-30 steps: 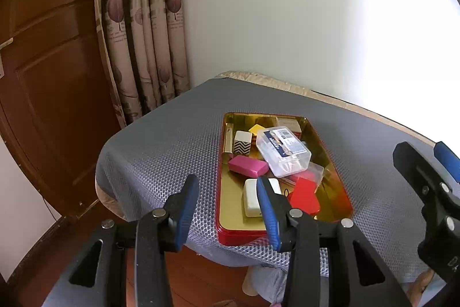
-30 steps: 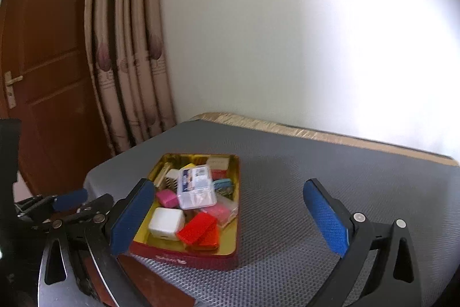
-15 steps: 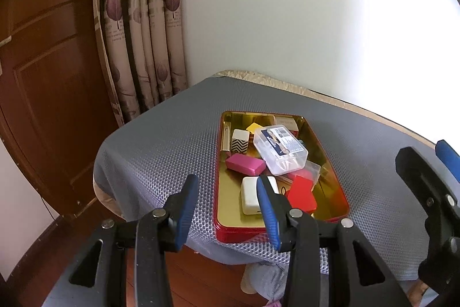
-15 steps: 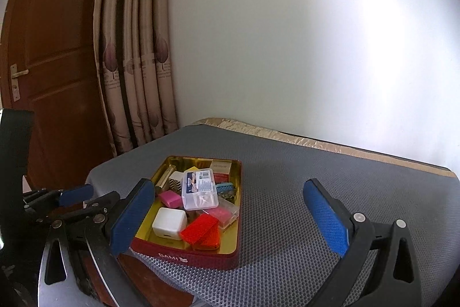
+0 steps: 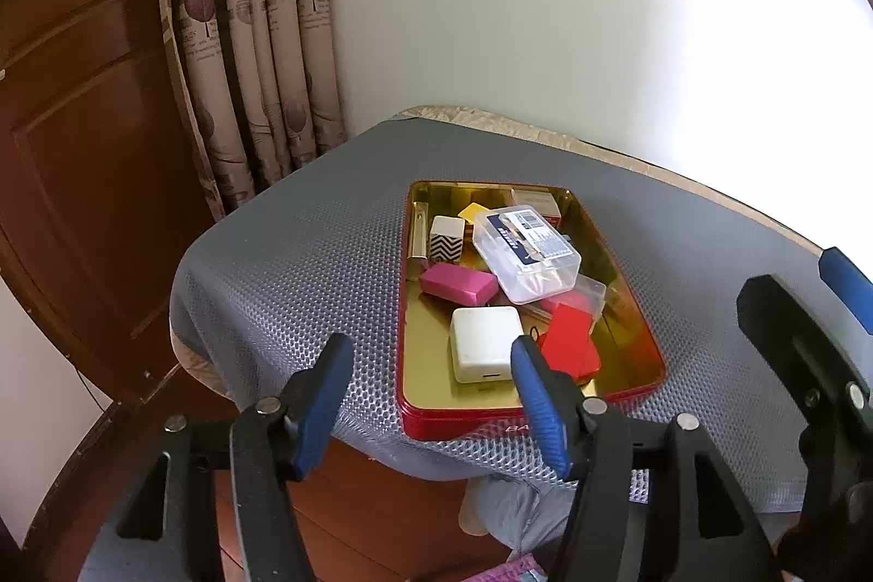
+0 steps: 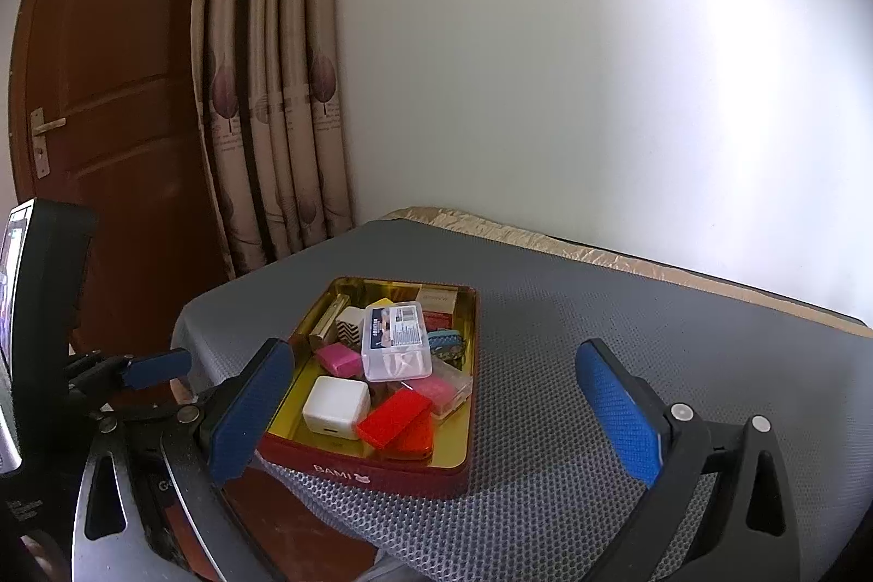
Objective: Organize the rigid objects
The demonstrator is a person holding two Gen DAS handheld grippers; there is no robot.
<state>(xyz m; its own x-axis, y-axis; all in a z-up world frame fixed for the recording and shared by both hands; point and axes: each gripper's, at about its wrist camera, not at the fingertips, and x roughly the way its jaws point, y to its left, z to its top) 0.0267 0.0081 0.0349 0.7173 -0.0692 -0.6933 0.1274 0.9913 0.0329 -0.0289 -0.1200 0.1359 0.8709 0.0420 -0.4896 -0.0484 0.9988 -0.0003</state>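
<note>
A red rectangular metal tin with a gold inner lining (image 5: 420,418) sits near the corner of a table covered in grey honeycomb-textured mat (image 5: 305,255), and the small rigid objects all lie inside it. On top of the pile rests a clear plastic lidded box with a printed blue and white label (image 5: 526,255). Beside it towards the tin's left wall are a pink rectangular block (image 5: 458,285) and a small white cube with black zigzag stripes (image 5: 446,237). A white square plastic charger block (image 5: 484,350) lies near the front wall, and just to its right a flat red plastic piece (image 5: 567,336). A yellow piece (image 5: 473,212) and a pale cardboard box (image 5: 534,200) show at the far end, partly hidden.

The left gripper (image 5: 425,396) hangs over the tin's near left corner, above the table edge; its blue-padded jaws are spreading apart with nothing gripped between them. The right gripper (image 6: 436,396) is held near the front of the tin, jaws set wide apart and empty, the tin showing between its blue pads.

Behind the table stand a beige curtain with a leaf print (image 6: 273,118), a brown wooden door (image 6: 109,91) and a plain white wall (image 6: 600,64)
</note>
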